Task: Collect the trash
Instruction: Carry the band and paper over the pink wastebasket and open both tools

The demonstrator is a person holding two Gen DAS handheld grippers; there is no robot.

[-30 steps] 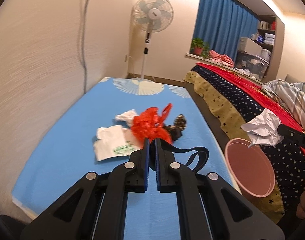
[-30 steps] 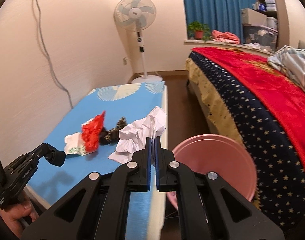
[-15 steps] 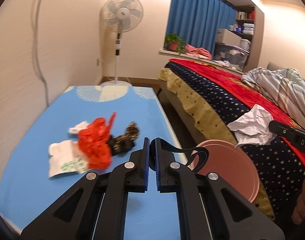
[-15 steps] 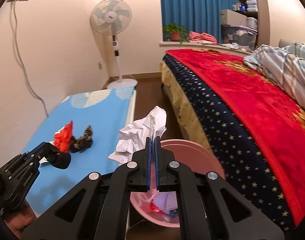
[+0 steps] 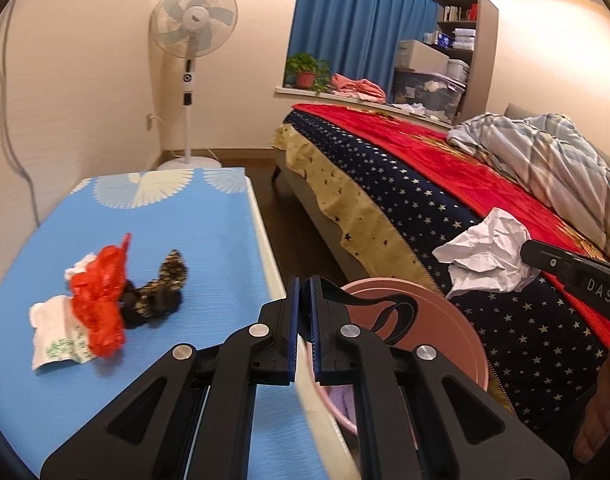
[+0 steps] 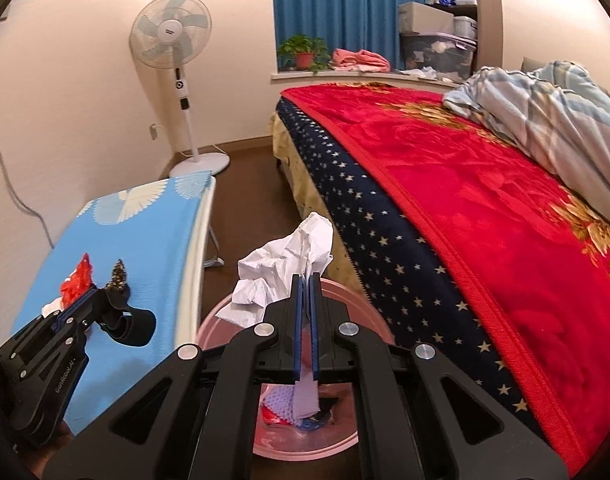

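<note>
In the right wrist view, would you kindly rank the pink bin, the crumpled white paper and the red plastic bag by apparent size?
1. Pink bin, partly hidden.
2. Crumpled white paper, nearer the camera.
3. Red plastic bag, farther off, so its true size is unsure.

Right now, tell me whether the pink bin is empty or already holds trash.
Not empty. The right wrist view looks down into the pink bin and shows red, blue and pale scraps at its bottom.

Left gripper (image 5: 303, 292) fingers (image 5: 292, 320) pinch black strap (image 5: 369, 304) above pink bin (image 5: 457, 336); red bag (image 5: 101, 304) on blue table (image 5: 209, 232).
</note>
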